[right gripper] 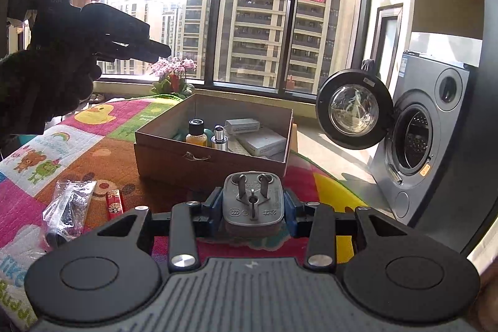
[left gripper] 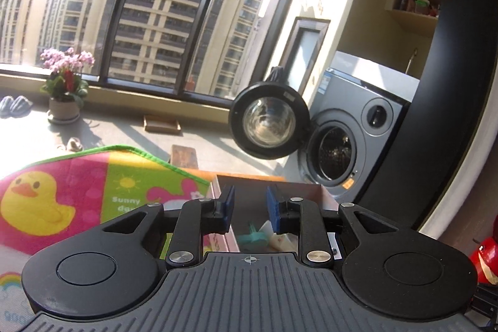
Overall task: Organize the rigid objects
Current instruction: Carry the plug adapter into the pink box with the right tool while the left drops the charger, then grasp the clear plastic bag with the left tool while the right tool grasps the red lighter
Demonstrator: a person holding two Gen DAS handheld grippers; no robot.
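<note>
My right gripper (right gripper: 252, 203) is shut on a grey three-pin plug adapter (right gripper: 252, 201), held above the colourful mat in front of a brown cardboard box (right gripper: 186, 157). The box holds an amber bottle (right gripper: 196, 134), a silver-capped vial (right gripper: 219, 137), a white adapter (right gripper: 242, 125) and white flat boxes (right gripper: 261, 142). My left gripper (left gripper: 249, 209) is open and empty, held above the box's pink edge (left gripper: 222, 238); teal and cream items (left gripper: 264, 237) show inside. The left gripper also shows raised at upper left in the right wrist view (right gripper: 102, 33).
A crinkled clear packet (right gripper: 67, 207) and a small red packet (right gripper: 114, 203) lie on the mat at left. A washing machine (right gripper: 423, 145) with its door open (right gripper: 354, 108) stands at right. A potted orchid (left gripper: 65, 86) sits by the window.
</note>
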